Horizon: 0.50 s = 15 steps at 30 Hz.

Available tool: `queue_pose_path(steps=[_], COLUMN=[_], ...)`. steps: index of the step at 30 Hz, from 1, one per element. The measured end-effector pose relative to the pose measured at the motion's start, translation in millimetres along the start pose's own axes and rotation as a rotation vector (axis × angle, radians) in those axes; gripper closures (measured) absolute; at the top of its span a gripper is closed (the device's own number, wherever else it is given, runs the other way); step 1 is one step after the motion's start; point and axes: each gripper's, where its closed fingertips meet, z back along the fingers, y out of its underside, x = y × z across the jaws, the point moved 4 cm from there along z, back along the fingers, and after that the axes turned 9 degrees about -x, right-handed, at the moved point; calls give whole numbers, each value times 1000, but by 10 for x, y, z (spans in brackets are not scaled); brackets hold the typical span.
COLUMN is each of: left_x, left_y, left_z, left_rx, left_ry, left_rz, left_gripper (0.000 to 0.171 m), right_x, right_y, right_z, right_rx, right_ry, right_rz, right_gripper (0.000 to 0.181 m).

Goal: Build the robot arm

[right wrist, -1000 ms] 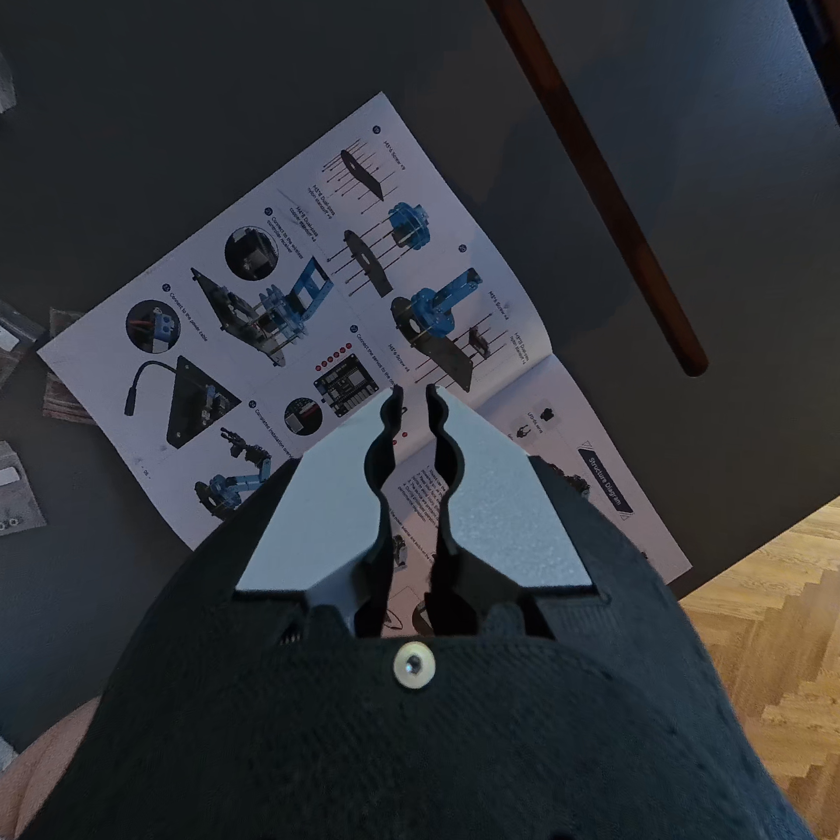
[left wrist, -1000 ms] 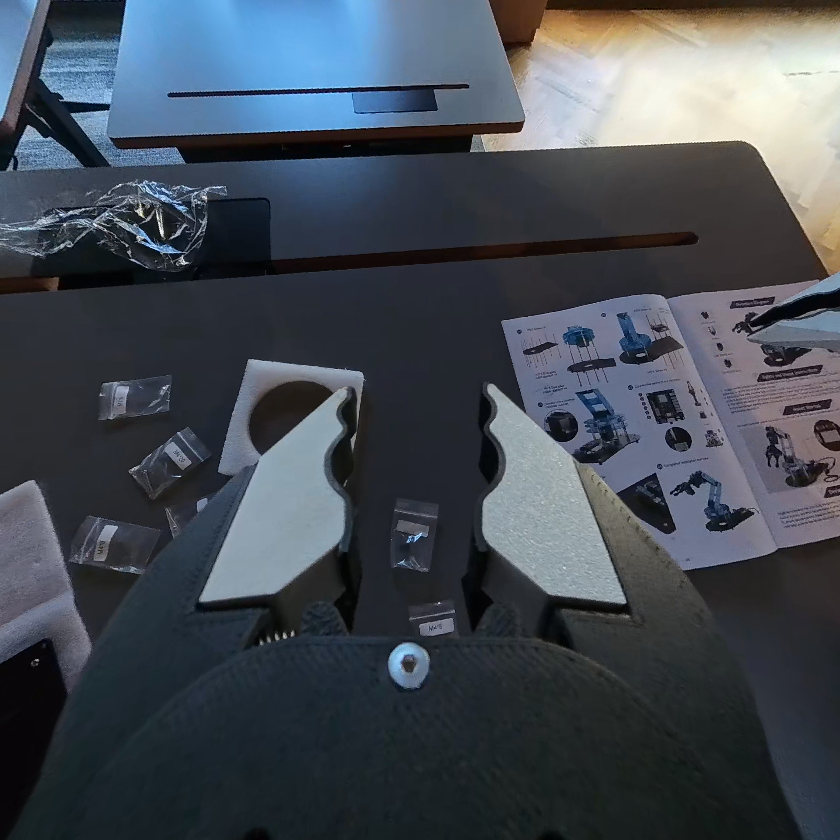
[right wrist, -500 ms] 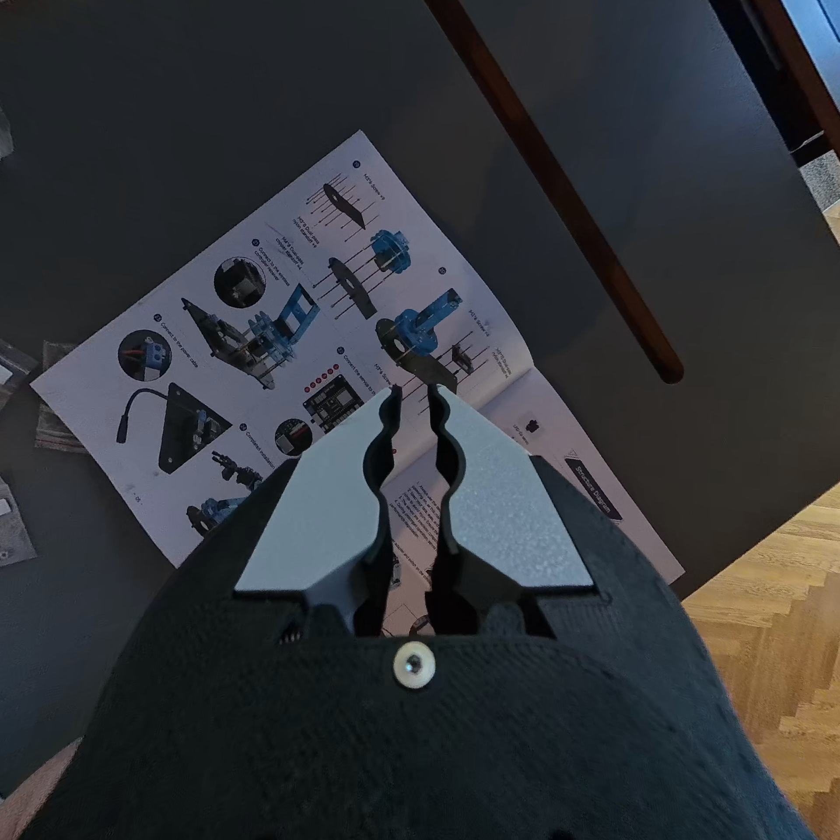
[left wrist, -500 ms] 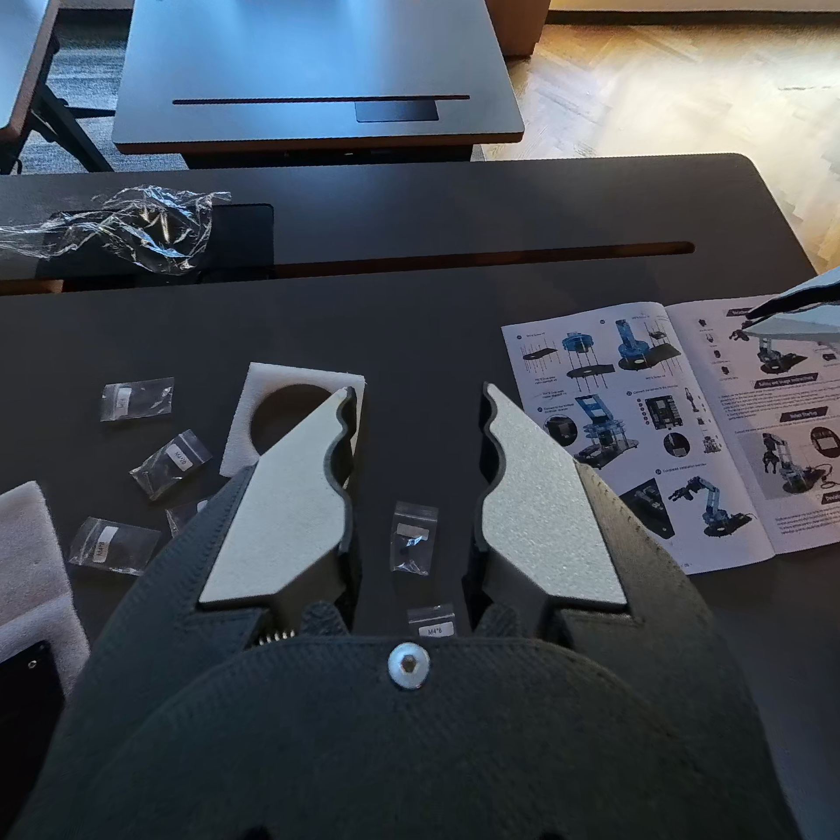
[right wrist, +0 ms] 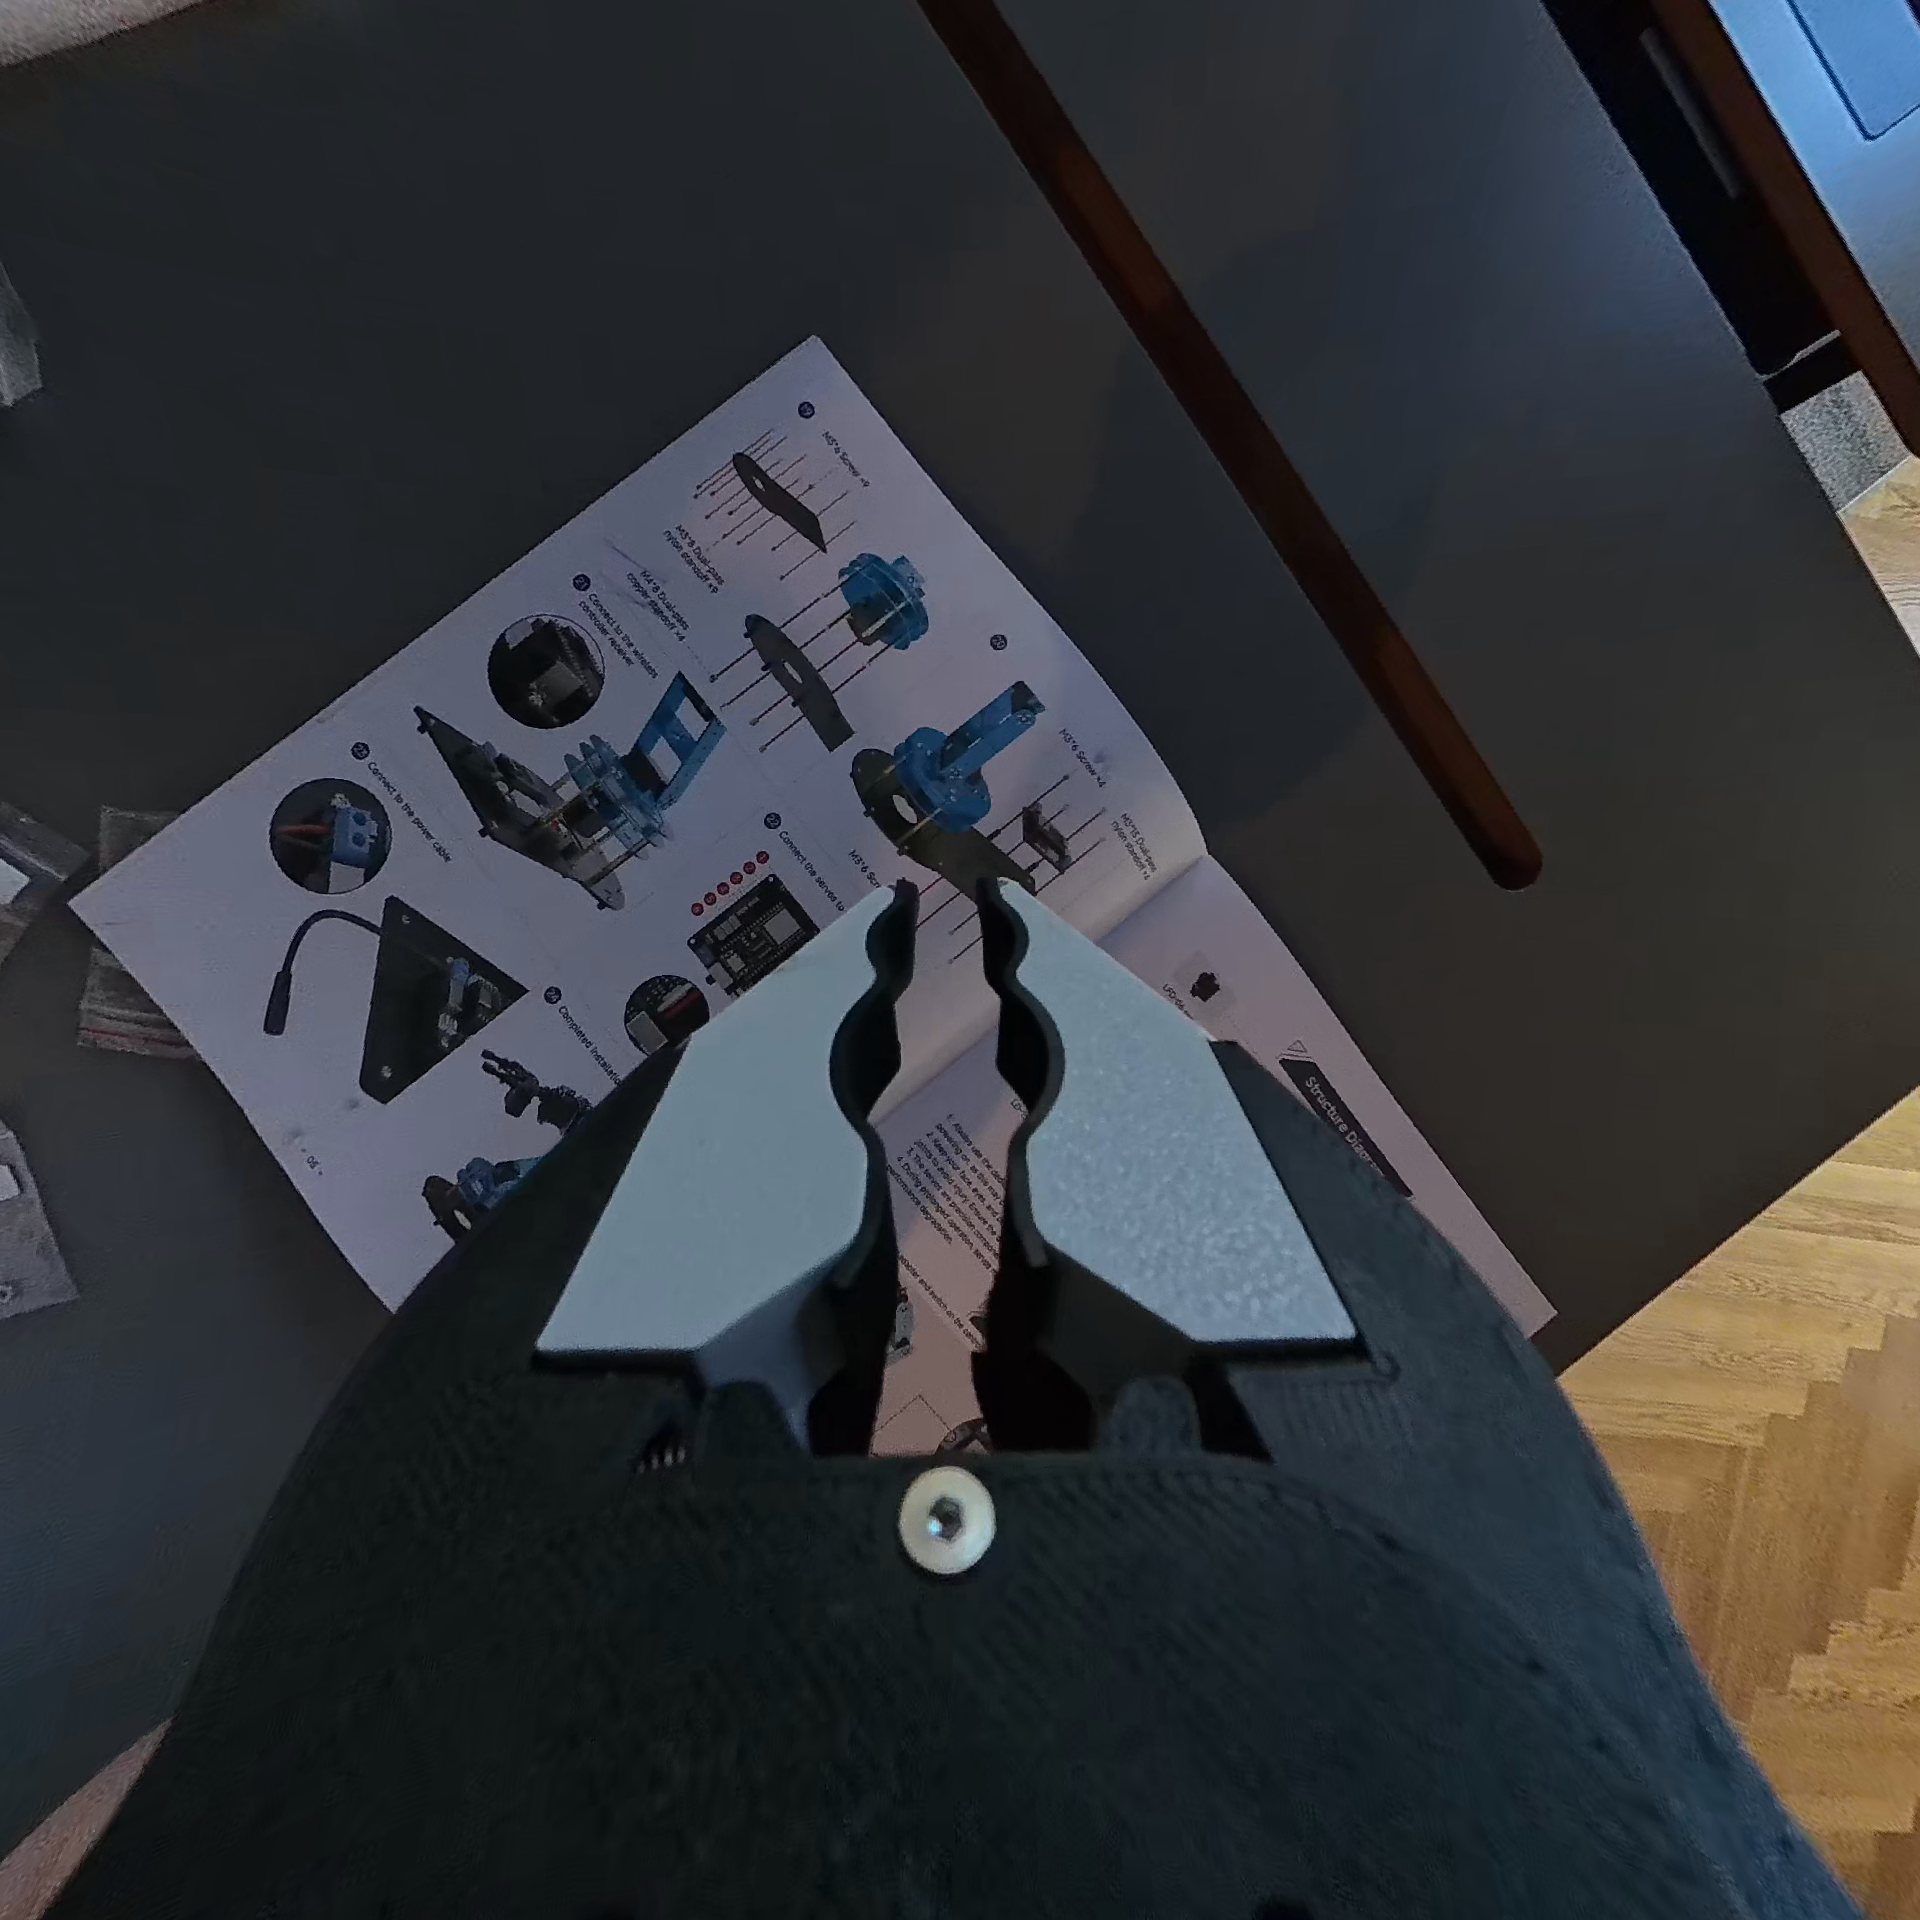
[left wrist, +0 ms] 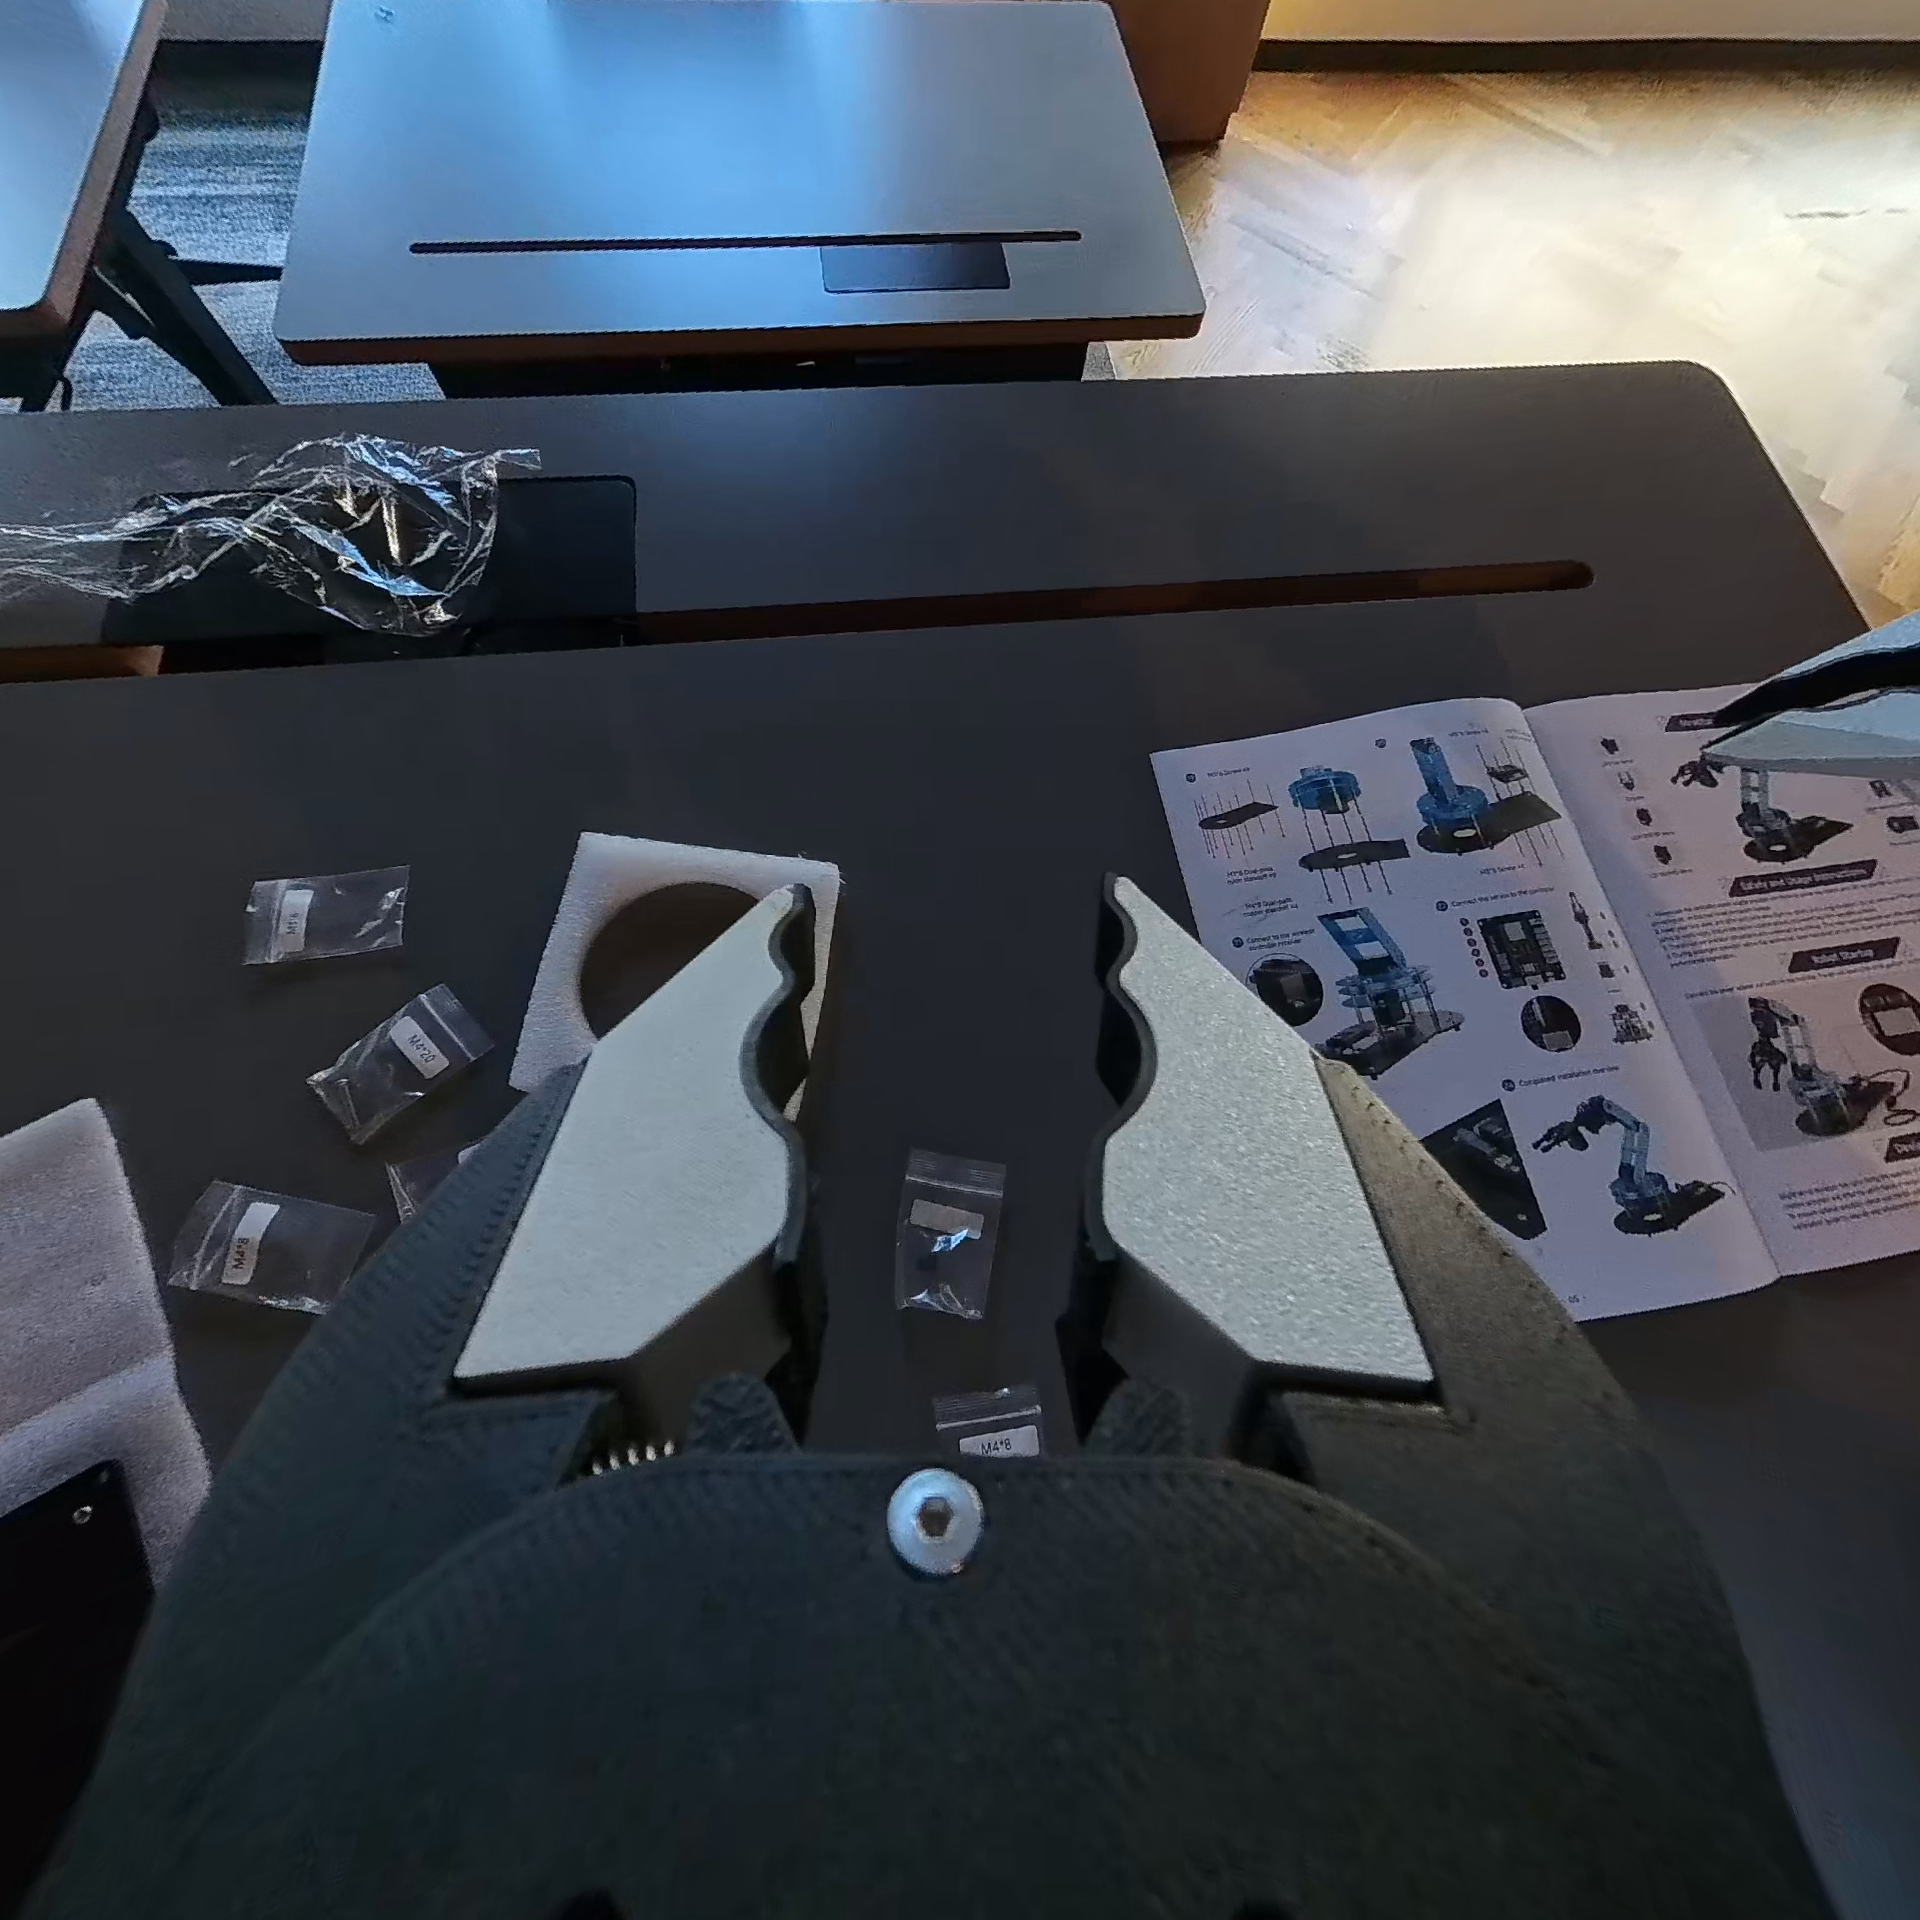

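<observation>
My left gripper point(left wrist: 954, 888) is open and empty, held over the black table point(left wrist: 935, 748). A small clear bag of screws point(left wrist: 951, 1231) lies on the table between its fingers, and a second small bag point(left wrist: 987, 1423) lies nearer its base. A white foam piece with a round hole point(left wrist: 665, 935) lies under the left fingertip. My right gripper point(right wrist: 945, 888) hovers over an open assembly booklet point(right wrist: 582, 810); its jaws are almost shut with a thin gap and hold nothing. The booklet point(left wrist: 1507, 987) and the right gripper point(left wrist: 1849, 717) also show in the left wrist view.
Several small labelled bags point(left wrist: 400, 1049) lie left of the foam. A grey foam pad point(left wrist: 62, 1299) is at the left edge and crumpled clear film point(left wrist: 301, 530) at the far left. A slot point(right wrist: 1247, 468) crosses the table. Wood floor point(right wrist: 1714, 1455) lies beyond the right edge. Tip to tip, the grippers are about 30 cm apart. The slot point(right wrist: 1247, 468) sits 20 cm or so from the ends of my right fingers.
The right gripper has drawn back from the booklet, which sits lower and smaller in its view, with more of the far table showing. The left gripper shifted only slightly. Both jaws kept their width.
</observation>
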Motion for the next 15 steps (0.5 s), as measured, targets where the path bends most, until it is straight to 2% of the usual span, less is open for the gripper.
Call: queue_pose_path(steps=[15], left_x=[4], left_y=[-4], left_z=[9], left_rx=[-4], left_ry=[-2], left_rz=[3], left_gripper=[118], right_x=[7], right_y=[-20], right_z=[-2], right_rx=[-6], right_ry=[2], right_rz=[7], right_gripper=[170])
